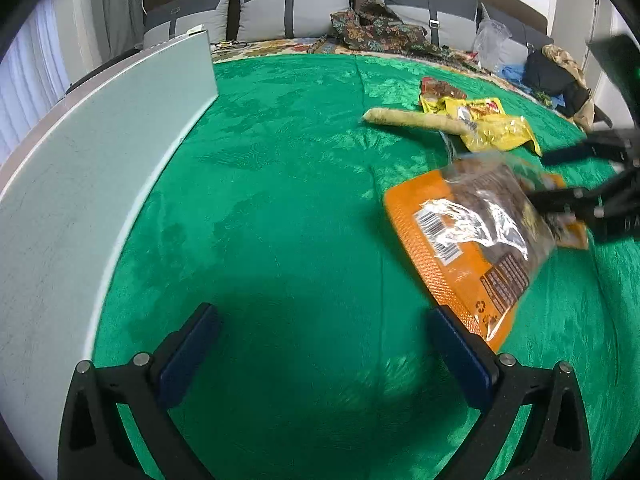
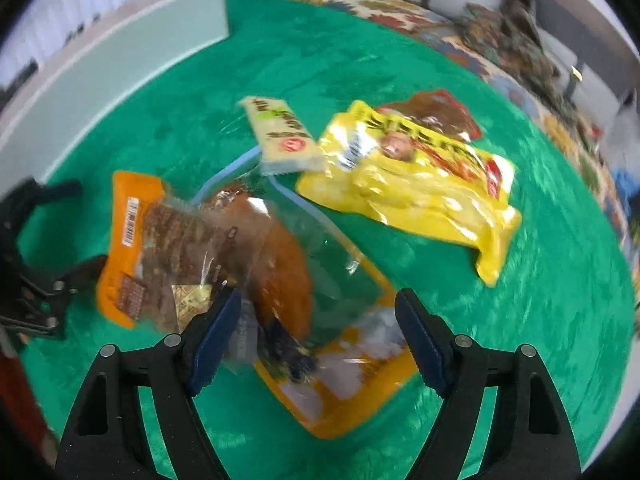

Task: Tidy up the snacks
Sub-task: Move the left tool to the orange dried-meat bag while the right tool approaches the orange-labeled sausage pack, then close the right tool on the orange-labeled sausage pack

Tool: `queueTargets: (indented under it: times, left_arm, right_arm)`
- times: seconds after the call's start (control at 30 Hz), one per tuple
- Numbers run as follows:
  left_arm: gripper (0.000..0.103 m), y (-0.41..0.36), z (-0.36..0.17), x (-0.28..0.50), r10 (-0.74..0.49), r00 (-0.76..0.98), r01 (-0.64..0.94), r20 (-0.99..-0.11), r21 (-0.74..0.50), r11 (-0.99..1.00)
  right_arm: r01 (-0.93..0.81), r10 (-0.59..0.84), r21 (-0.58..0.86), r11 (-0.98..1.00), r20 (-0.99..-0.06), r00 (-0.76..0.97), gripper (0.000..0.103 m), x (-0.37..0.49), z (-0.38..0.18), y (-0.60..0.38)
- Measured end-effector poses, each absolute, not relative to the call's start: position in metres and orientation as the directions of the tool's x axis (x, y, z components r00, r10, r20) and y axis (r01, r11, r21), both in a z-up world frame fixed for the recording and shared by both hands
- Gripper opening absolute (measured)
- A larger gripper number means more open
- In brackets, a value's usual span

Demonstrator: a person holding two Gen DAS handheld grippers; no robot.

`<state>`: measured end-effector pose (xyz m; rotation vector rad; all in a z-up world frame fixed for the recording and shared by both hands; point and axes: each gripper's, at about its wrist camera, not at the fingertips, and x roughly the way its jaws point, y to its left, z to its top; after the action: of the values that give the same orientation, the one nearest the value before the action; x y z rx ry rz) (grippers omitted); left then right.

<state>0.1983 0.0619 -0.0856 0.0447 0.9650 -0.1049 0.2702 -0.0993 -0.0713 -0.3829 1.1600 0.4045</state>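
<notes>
An orange snack bag [image 1: 472, 236] with a clear window lies on the green cloth [image 1: 280, 200]. In the right wrist view the orange bag [image 2: 208, 256] lies between and in front of my right gripper's [image 2: 320, 320] open fingers, its near end between the pads; the view is blurred. My right gripper [image 1: 560, 178] shows at the right edge of the left wrist view, over the bag's far end. My left gripper [image 1: 320, 340] is open and empty above bare cloth, the bag's corner beside its right finger. A yellow bag [image 2: 416, 184], a cream packet [image 2: 284, 136] and a brown-red packet [image 2: 436, 112] lie behind.
A pale grey board [image 1: 92, 160] stands along the left side of the cloth. Cushions [image 1: 296, 4], patterned fabric [image 1: 376, 28] and a plastic bag [image 1: 492, 40] lie at the back. The yellow bag [image 1: 492, 124] and cream packet [image 1: 416, 120] lie far right in the left wrist view.
</notes>
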Motion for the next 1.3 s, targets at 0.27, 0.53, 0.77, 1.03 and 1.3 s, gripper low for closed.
queueTargets:
  times: [0.27,0.53,0.77,1.03,1.3]
  left_arm:
    - [0.103,0.091,-0.063,0.169,-0.357,0.421,0.217,-0.834,-0.29,0.932]
    - [0.103,0.066,-0.048,0.195,-0.337,0.421,0.314,-0.842,-0.213,0.925]
    - [0.103,0.026,-0.041,0.226,-0.303,0.395,0.477,-0.867,-0.088,0.875]
    - [0.103,-0.016,-0.043,0.277,-0.385,0.344,0.566,-0.856,-0.138,0.813]
    - [0.103,-0.046,-0.073,0.271,-0.372,0.272,0.626,-0.887,-0.131,0.769]
  right_arm:
    - [-0.613,0.218,0.019,0.79,-0.943,0.251,0.085,0.284,-0.075,-0.074]
    - [-0.38,0.222,0.128,0.916,-0.951,0.215,0.079,0.298,-0.082,-0.083]
    - [-0.196,0.181,0.137,0.971,-0.957,0.227,0.045,0.241,-0.076,-0.14]
    - [-0.063,0.179,0.168,0.984,-0.924,0.337,0.054,0.18,-0.073,-0.18]
    - [-0.01,0.218,0.237,0.971,-0.873,0.435,0.056,0.106,-0.061,-0.173]
